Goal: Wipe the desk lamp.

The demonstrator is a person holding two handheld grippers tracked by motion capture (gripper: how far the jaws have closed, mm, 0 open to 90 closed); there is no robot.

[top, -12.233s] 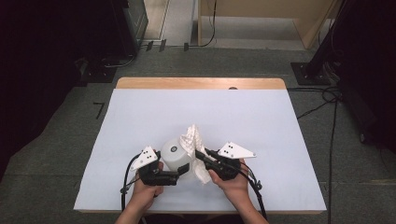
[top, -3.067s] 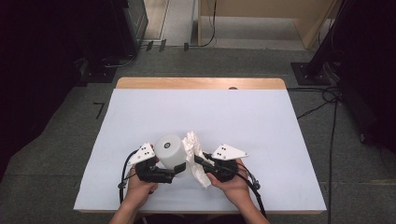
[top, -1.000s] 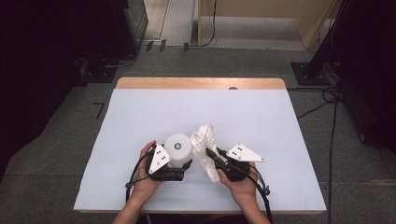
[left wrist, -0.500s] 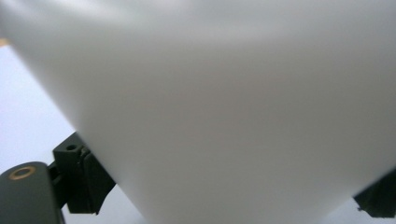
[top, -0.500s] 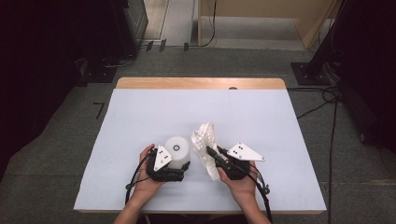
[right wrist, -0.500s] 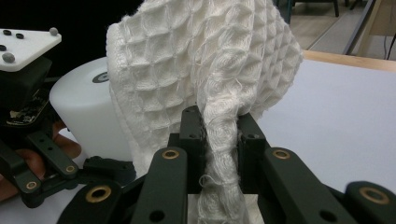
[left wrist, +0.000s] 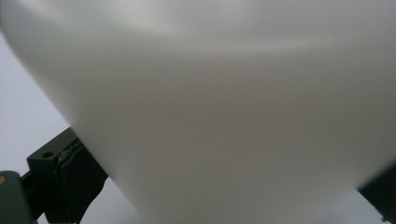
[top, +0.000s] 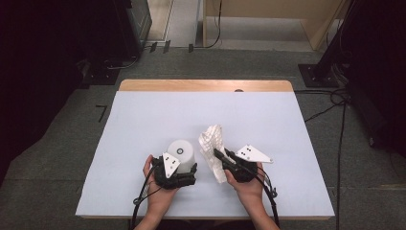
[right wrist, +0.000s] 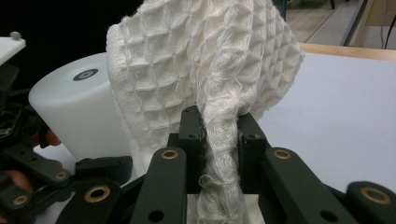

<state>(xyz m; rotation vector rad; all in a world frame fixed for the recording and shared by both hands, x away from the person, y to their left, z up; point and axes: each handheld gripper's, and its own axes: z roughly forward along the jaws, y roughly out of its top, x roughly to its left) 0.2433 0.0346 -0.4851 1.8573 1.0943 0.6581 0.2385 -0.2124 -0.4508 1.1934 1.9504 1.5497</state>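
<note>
Since the earliest frame both hands have drifted a little to the right along the near edge of the worktop (top: 143,124), and the cloth (top: 213,143) is now standing taller above the right gripper (top: 219,154) instead of draping toward the cup (top: 182,152).

The right gripper's fingers (right wrist: 191,128) are pinching a twisted rope of the cloth between them, nearly pressed together, with the rest of the waffle weave billowing up and forward past the fingertips. The left gripper (top: 184,168) is clamping the white cup across its lower wall; the cup is standing upright, base end up, just ahead of those fingers and just left of the cloth.

The cloth is looking light, soft and limp, so it is probably going to sag and swing wherever it is not gripped; the bunched fold it is held by seems a sound hold, since the textured weave is giving the pads plenty of bite. The cup is appearing light, rigid and smooth, likely slippery plastic, so holding it low across the full width is the safer choice.
</note>
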